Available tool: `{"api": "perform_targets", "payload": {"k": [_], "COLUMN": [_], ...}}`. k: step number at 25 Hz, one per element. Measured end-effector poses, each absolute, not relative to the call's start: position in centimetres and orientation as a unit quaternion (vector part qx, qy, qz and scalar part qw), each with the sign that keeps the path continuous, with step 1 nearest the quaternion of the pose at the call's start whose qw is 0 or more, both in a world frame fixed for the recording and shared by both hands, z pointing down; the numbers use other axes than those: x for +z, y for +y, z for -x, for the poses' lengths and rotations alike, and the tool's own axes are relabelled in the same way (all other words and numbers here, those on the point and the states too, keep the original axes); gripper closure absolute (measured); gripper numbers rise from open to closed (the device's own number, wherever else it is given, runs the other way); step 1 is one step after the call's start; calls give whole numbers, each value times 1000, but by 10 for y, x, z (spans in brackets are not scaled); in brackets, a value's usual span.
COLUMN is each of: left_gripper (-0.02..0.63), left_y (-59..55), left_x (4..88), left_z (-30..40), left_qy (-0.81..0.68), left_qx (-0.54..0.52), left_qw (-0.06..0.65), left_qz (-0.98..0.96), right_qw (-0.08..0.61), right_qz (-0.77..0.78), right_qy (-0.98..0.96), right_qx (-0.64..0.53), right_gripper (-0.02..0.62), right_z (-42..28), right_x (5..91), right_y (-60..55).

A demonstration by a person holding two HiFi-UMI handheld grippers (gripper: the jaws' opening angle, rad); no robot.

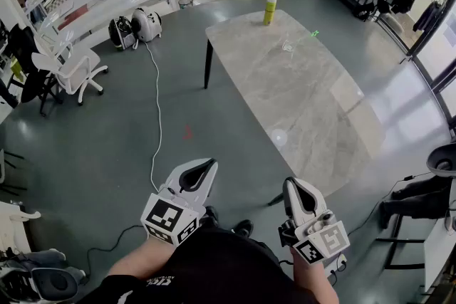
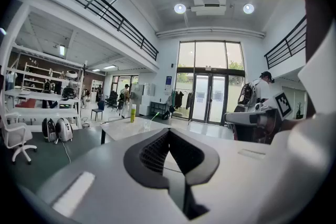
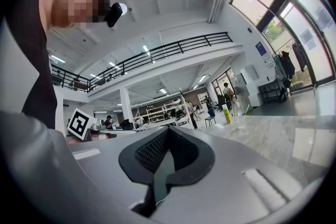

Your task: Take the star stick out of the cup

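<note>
A clear cup stands far off on the marble table, and the green star stick leans out of it to the right. Both grippers hang low in front of the person's body, well short of the table. My left gripper is shut with nothing in it, and so is my right gripper. The left gripper view shows its jaws meeting, with the cup and stick tiny beyond. Past the right gripper, the cup looks just as small.
A yellow-green bottle stands at the table's far end. A white office chair and shelving are at the left, with two round devices and a white cable on the floor. Dark seating stands at the right.
</note>
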State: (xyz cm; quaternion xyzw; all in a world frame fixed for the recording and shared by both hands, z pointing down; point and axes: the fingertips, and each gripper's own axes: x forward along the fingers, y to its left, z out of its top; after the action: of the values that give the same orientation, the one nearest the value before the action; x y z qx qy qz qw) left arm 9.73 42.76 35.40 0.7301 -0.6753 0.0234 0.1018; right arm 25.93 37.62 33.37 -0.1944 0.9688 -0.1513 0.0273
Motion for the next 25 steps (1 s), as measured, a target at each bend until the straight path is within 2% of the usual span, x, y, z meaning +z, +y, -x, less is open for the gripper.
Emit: {"api": "perform_targets", "payload": {"k": [10, 20, 25], "left_gripper": [604, 604, 604], "left_y": [433, 462, 467], "left_x": [352, 353, 362], "left_z": [-68, 16, 48], "left_qy": [-678, -693, -698], "left_qx": [16, 8, 4], "left_qw": [96, 83, 94], "left_qz": [-728, -716, -710], "right_qw": [33, 42, 24], "right_qz": [195, 158, 142], "right_qy": [967, 973, 977], "right_qx": [-161, -162, -155], "right_gripper": [581, 581, 581], "right_z": [-228, -134, -97], "right_x": [337, 324, 328], "right_y": [375, 388, 399]}}
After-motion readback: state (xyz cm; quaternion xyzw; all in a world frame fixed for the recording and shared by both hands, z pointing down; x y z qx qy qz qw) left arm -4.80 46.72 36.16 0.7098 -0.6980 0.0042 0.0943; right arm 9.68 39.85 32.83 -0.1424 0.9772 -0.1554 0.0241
